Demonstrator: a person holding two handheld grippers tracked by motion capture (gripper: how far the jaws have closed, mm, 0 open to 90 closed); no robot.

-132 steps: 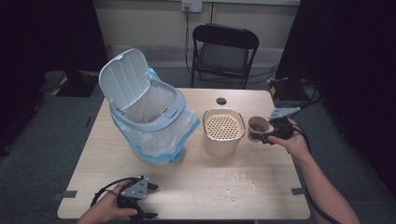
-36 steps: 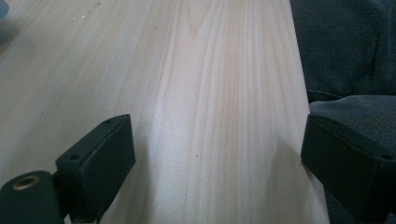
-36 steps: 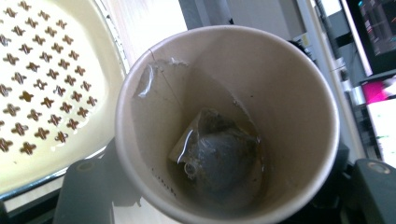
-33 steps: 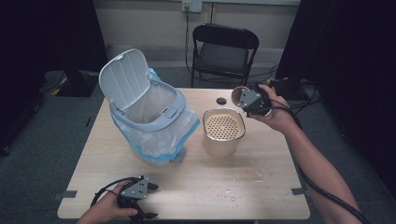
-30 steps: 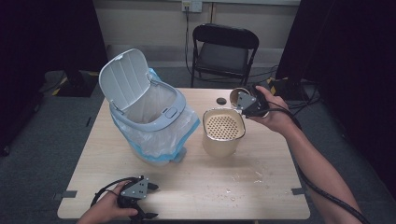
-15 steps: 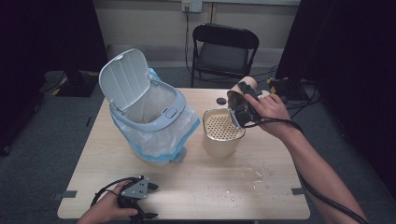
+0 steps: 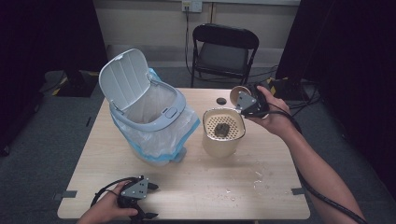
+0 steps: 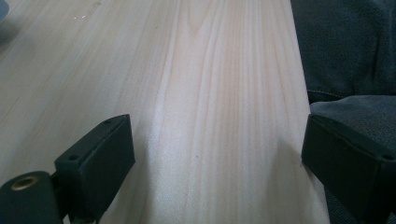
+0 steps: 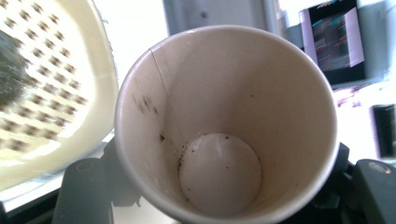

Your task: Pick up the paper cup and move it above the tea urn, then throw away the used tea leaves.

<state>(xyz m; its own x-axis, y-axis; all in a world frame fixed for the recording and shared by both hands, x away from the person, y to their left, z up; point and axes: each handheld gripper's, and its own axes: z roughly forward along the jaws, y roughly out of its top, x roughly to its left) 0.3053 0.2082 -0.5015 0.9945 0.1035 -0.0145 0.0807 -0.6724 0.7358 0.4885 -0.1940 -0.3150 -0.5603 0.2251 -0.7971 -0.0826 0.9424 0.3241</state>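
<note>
Left gripper (image 7: pixel 140 205) parked on table (image 7: pixel 196 186) at near left edge, idle; jaws spread wide in left gripper view, bare wood between them, nothing held. Likely kept out of the way while the other hand works.

Left of centre: white bin (image 7: pixel 149 119) with lid (image 7: pixel 125 79) flipped up and back, blue liner bag (image 7: pixel 184 135) folded over rim and bulging down the sides. Open mouth ready to take waste.

Centre: cream strainer pot (image 7: pixel 223 140) with perforated insert, just right of bin, apart from it. Dark wet clump (image 7: pixel 222 129) resting on the holes, likely tea leaves or grounds, liquid free to drain below. Small dark cap (image 7: pixel 221 100) on table behind pot.

Right: right gripper (image 7: pixel 247 103) raised above far right rim of pot, pinching paper cup (image 9: pixel 224 126) by its lower body, jaws closed tight on it. Cup tipped toward the pot, mouth facing the gripper camera, inside empty except dark specks on wall and base. Tilt fits pouring contents onto strainer; dump looks done.

Crumbs (image 7: pixel 243 186) scattered on table at near right.
</note>
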